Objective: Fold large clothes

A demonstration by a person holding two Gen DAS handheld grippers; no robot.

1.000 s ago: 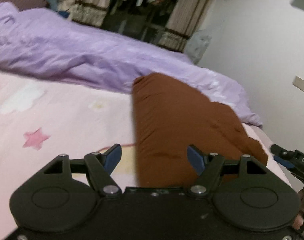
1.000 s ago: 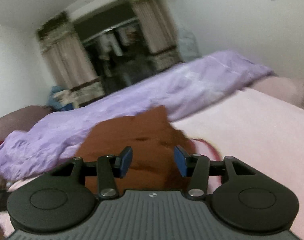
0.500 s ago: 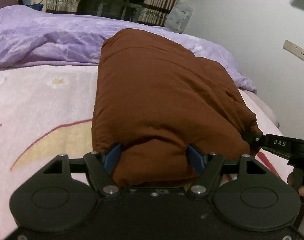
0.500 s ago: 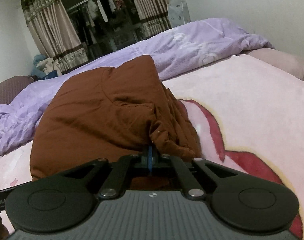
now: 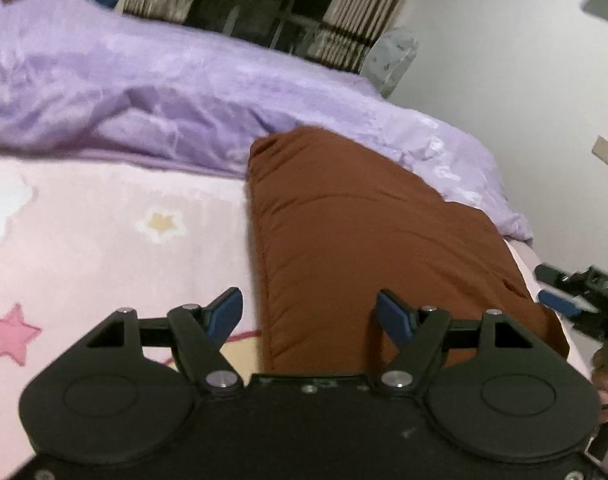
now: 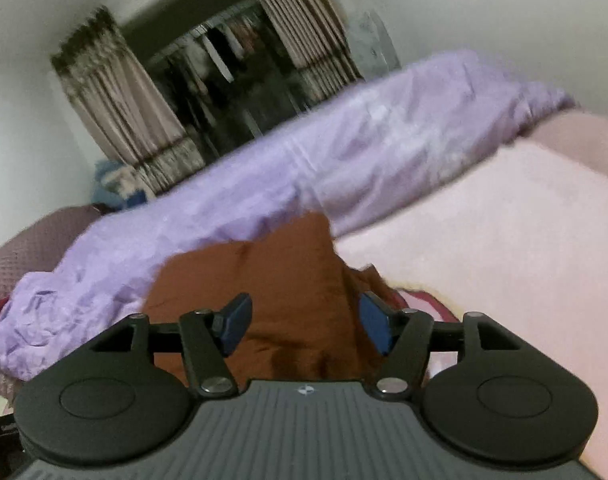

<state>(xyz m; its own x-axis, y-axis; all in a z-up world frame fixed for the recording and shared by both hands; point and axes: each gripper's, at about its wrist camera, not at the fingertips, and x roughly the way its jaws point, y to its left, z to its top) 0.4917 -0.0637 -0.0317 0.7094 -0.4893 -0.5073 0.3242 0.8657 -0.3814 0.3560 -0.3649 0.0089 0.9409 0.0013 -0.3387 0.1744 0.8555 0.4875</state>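
A: Where the left wrist view is read from left to right, a pink blanket (image 5: 104, 240) with star prints is noted at the left of the frame, and the brown garment (image 5: 363, 232) is recorded at centre right, lying on that blanket with its far end against the purple duvet (image 5: 184, 92).

B: How is the garment expected to handle?

A: It is judged padded and soft, bulky but probably light. The fabric looks smooth, so some slip is to be expected. A hold is best taken at the near corners of the folded bundle, through all layers, so that the fold is not lost.

B: And the tools?

A: The left gripper (image 5: 309, 316) is seen spread wide, nothing held. The left blue pad is over the blanket, the right one over the cloth. Contact cannot be confirmed. At the right edge of that frame the right gripper (image 5: 551, 288) is glimpsed beside the garment's corner. In the right wrist view the right gripper (image 6: 305, 324) is likewise parted, empty, with the garment (image 6: 264, 280) low in the centre.
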